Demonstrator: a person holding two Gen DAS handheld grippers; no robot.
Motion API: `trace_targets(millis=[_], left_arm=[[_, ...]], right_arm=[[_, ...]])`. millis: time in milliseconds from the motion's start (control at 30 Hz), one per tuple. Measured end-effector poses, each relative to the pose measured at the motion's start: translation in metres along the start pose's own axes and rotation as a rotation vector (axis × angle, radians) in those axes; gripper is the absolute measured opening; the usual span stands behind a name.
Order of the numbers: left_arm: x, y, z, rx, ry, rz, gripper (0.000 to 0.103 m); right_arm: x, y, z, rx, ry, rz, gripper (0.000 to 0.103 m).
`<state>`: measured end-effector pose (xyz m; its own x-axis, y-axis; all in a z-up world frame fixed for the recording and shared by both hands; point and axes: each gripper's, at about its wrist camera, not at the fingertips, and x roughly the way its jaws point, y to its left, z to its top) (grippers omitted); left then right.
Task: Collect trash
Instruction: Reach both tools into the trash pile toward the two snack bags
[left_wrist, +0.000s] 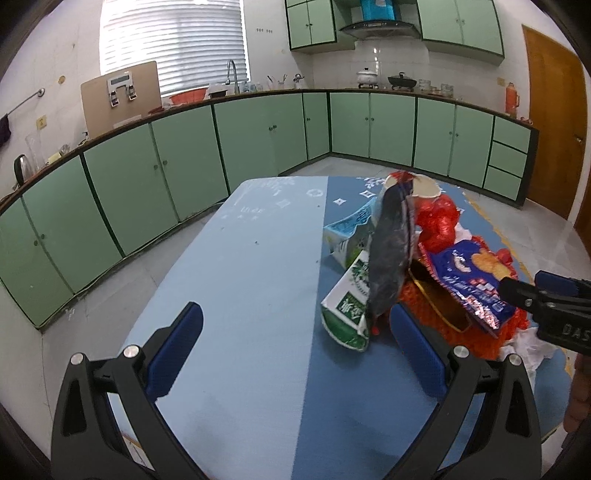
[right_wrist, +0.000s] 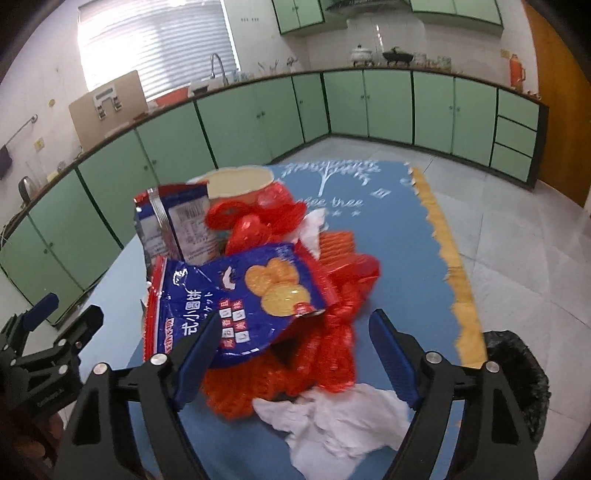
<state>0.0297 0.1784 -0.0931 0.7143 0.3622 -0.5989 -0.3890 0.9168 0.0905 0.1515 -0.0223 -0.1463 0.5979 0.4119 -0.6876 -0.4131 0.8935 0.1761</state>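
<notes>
A heap of trash lies on the blue tablecloth (left_wrist: 240, 314). It holds a blue cookie bag (right_wrist: 240, 295), red mesh netting (right_wrist: 325, 365), a crumpled white tissue (right_wrist: 340, 421), a paper cup (right_wrist: 240, 182), a second upright snack bag (right_wrist: 181, 229) and green-white cartons (left_wrist: 351, 306). My left gripper (left_wrist: 295, 332) is open, left of the heap, its right finger beside a carton. My right gripper (right_wrist: 291, 343) is open, its fingers on either side of the cookie bag and netting; it also shows in the left wrist view (left_wrist: 535, 295).
A black-lined trash bin (right_wrist: 517, 369) stands on the floor right of the table. Green kitchen cabinets (left_wrist: 258, 129) run along the walls behind. The tablecloth's yellow fringe (right_wrist: 450, 258) marks the table's right edge.
</notes>
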Motion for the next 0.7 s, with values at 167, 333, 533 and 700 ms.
trace_targets(millis=[167, 333, 533, 700], left_arm=[[0.007, 0.006, -0.004, -0.006, 0.01, 0.0, 0.098], [0.014, 0.012, -0.005, -0.024, 0.022, -0.006, 0.098], [0.019, 0.016, -0.008, -0.037, 0.026, -0.009, 0.098], [0.018, 0.02, -0.007, -0.042, 0.022, -0.006, 0.098]], right_arm=[[0.017, 0.002, 0.002, 0.018, 0.044, 0.011, 0.084], [0.02, 0.01, 0.004, -0.011, 0.043, 0.038, 0.071], [0.02, 0.016, 0.006, -0.046, 0.062, 0.094, 0.006], [0.012, 0.022, 0.005, -0.077, 0.042, 0.109, 0.0]])
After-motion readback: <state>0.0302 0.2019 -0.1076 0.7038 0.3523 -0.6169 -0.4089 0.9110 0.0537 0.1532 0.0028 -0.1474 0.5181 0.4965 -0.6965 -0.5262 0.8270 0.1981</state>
